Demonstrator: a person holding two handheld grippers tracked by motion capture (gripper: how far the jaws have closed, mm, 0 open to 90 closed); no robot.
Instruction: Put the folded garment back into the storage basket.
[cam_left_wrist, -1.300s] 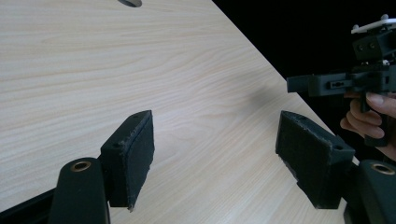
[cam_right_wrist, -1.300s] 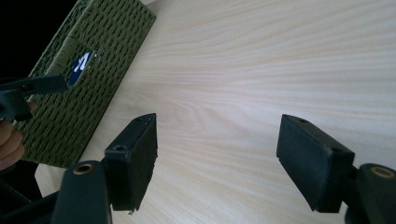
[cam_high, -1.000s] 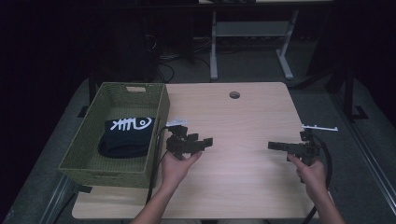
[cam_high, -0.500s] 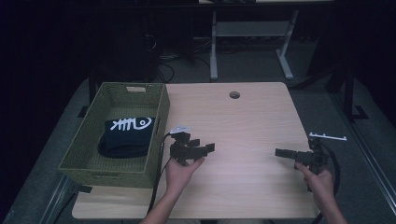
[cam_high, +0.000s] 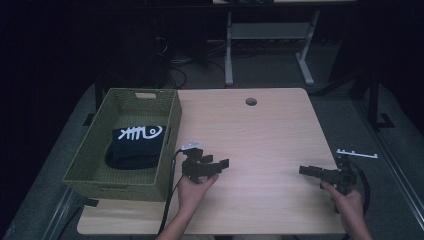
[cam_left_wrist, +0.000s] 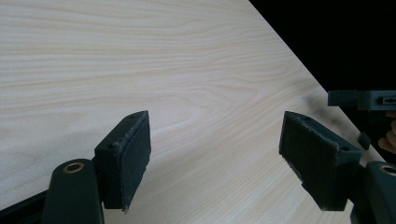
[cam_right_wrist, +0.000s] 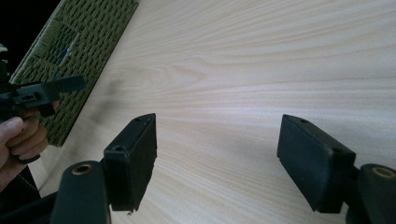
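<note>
Grippers low over the near half of the wooden table (cam_high: 260, 130), one in each hand, both empty. Left gripper (cam_high: 220, 164) held near the table's left side, just right of the green woven basket (cam_high: 172, 125), long axis running left to right, jaws aimed right toward the other hand. Jaws spread wide in the left gripper view (cam_left_wrist: 217, 158), bare wood grain between the pads, nothing clasped. Right gripper (cam_high: 306, 171) near the table's right edge, long axis also lying left to right, jaws aimed left, toward the basket. Jaws likewise released in the right gripper view (cam_right_wrist: 217, 156), wide apart with plain tabletop between them. Well apart, pointing at each other across the bare wood. Dark folded cloth (cam_high: 137, 145) with a white print lying flat inside the basket. Small round hole (cam_high: 251, 101) near the far edge of the table, about midway.
</note>
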